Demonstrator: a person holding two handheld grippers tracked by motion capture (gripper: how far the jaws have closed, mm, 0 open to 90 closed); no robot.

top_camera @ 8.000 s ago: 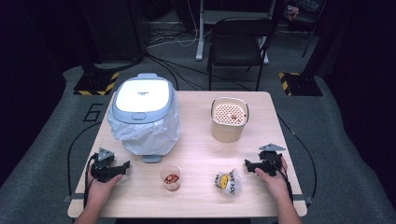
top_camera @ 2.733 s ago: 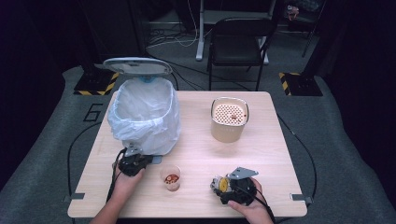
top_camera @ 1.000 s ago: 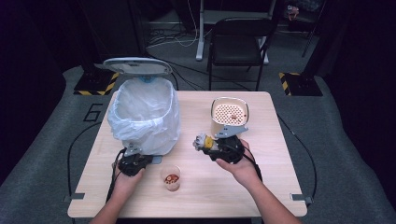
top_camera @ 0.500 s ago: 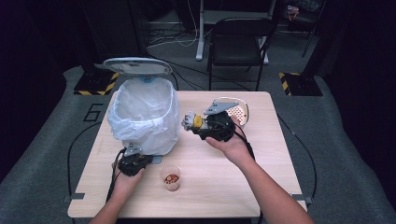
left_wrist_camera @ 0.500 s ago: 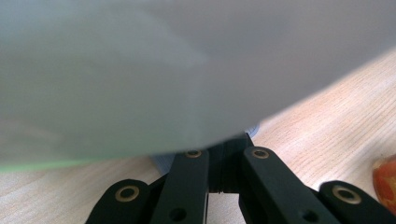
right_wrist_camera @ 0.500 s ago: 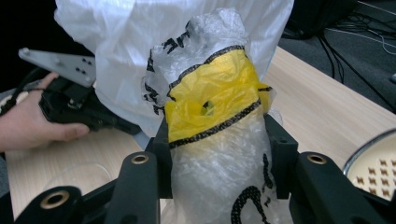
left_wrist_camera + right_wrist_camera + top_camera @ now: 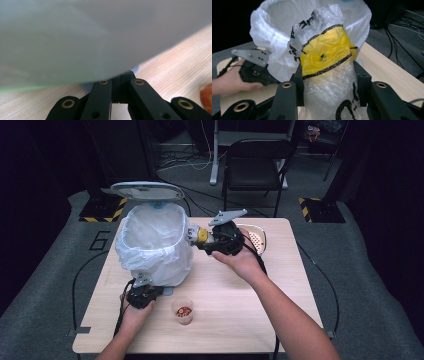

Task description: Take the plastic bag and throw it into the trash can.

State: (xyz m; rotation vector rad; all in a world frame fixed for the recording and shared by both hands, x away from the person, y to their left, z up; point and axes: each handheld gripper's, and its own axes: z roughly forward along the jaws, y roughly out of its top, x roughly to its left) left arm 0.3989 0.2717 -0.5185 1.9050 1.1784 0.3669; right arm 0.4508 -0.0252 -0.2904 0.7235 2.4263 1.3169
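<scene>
risk: the crumpled wrapper (image 7: 325, 75) is light and springy, so if the right tongs (image 7: 196, 236) let go before clearing the rim of the lined bin (image 7: 152, 245) it could catch on the bag edge and drop to the worktop (image 7: 240, 295). right now it's held up beside the bin's right rim, not yet over the opening, as far as the high view tells. the bin's lid (image 7: 144, 190) stands open; it looks like the left tongs (image 7: 144, 292) down at the bin's base are what keep it up, so a slip there may shut the lid on the drop. the arm could also nudge the perforated container (image 7: 257, 239) right behind it.

right tongs: partly spread, pinching the yellow-and-clear wrapper between both jaws. left tongs: pressed together, tips tucked under the bin's front at a blue-grey tab (image 7: 136, 68). small cup (image 7: 183, 310) with red stuff sits untouched near the front edge.
</scene>
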